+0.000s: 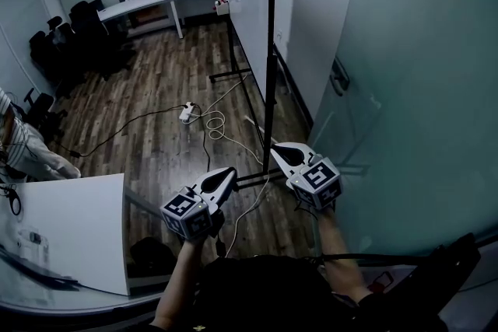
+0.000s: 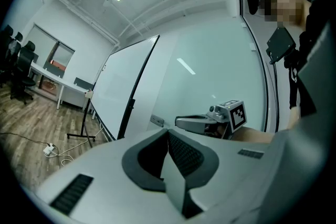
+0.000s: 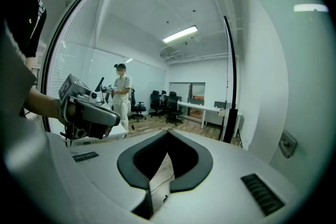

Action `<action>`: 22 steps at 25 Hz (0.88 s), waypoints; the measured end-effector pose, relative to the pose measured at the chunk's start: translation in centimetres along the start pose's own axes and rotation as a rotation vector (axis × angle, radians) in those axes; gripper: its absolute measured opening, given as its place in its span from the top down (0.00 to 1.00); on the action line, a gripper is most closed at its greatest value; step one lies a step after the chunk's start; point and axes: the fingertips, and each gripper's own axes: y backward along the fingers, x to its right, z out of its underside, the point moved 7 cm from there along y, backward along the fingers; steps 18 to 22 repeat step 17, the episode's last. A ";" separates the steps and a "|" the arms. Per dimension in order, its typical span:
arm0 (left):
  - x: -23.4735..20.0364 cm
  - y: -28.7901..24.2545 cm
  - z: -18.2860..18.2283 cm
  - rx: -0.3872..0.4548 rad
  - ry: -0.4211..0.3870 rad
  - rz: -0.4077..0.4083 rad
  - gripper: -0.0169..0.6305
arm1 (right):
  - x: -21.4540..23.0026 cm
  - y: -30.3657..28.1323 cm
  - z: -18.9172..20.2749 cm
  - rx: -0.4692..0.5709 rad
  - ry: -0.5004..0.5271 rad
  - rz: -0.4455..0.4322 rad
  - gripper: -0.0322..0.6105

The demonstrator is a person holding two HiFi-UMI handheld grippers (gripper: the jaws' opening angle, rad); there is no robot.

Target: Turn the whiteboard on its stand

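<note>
In the head view the whiteboard (image 1: 249, 8) stands upright on its black stand (image 1: 231, 75) on the wood floor (image 1: 156, 89), along the floor's right edge and close beside a glass wall (image 1: 420, 89). It is seen nearly edge-on, with its near black frame post running down towards the grippers. The left gripper (image 1: 231, 173) is held over the floor near a white table (image 1: 78, 229) at the lower left, apart from the board. The right gripper (image 1: 274, 148) has its tip close by the foot of the near post, but contact cannot be told. A power strip (image 1: 187, 113) with a white cable lies on the floor left of the stand. In the left gripper view its jaws are together with nothing between them; the whiteboard stands ahead to the left and the right gripper is ahead to the right. In the right gripper view its jaws are likewise together and empty, the board's black edge rises just right of centre, and a person in a striped shirt (image 3: 122, 94) stands far off.
</note>
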 end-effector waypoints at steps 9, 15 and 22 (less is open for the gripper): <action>1.0 -0.2 0.2 -0.003 -0.007 0.033 0.95 | -0.8 1.2 0.3 0.001 0.006 0.019 0.94; 1.5 -0.2 0.0 -0.008 -0.010 0.044 0.95 | -1.0 1.7 0.2 -0.006 0.003 0.030 0.94; 1.6 -0.2 0.0 -0.007 -0.011 0.041 0.95 | -1.0 1.8 0.3 -0.007 0.010 0.030 0.94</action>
